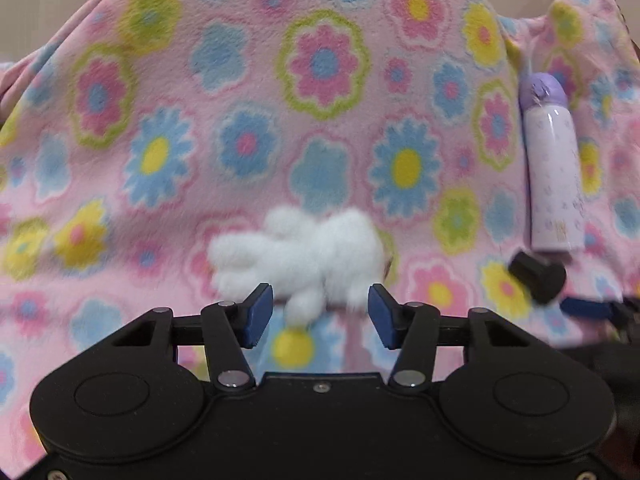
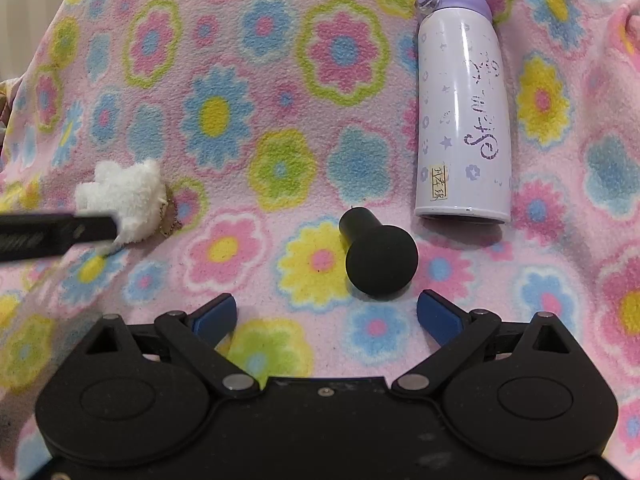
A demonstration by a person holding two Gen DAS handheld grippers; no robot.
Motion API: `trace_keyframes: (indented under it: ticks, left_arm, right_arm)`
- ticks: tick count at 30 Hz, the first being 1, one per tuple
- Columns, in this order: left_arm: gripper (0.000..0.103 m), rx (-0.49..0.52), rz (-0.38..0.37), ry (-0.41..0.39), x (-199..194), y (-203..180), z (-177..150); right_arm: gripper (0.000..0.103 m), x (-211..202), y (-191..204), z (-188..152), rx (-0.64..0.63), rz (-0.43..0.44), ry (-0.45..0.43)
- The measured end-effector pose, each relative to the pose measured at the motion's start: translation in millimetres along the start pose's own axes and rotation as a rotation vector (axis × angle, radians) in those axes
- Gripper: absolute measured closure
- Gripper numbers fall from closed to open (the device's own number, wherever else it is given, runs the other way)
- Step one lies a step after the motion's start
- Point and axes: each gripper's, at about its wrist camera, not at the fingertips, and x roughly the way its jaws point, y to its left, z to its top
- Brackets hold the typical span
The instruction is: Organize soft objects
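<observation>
The white plush toy [image 1: 298,254] lies on the flowered fleece blanket [image 1: 320,80], left of the black knob [image 2: 378,254] and lavender bottle [image 2: 464,108]. The left gripper [image 1: 320,314] pinches its near fluffy edge, jaws drawn in on the pile. It looks light, squashy and compressible, so a deeper bite into the body would hold better. The right gripper [image 2: 326,316] hangs spread, empty.
</observation>
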Motion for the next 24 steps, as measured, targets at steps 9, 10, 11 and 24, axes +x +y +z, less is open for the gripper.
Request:
trace_keyframes:
  ticks: [9,10,11,24]
  left_arm:
    - [0.035,0.078,0.135,0.002,-23.6,16.3,-39.1]
    - [0.033,0.058,0.139,0.006,-20.7,20.5,-39.0]
    - [0.032,0.037,0.144,0.015,-16.3,22.4,-38.3]
    - [0.009,-0.044,0.190,0.048,-3.9,31.9,-42.2]
  right_arm:
    - [0.004,-0.4,-1.1,0.0,0.012,0.003,-0.007]
    - [0.004,-0.7,-1.2,-0.1,0.014,0.003,-0.008]
    - [0.004,-0.9,-1.3,-0.3,0.015,0.003,-0.009]
    - [0.005,-1.7,4.9,2.2,-0.020,-0.009,-0.008]
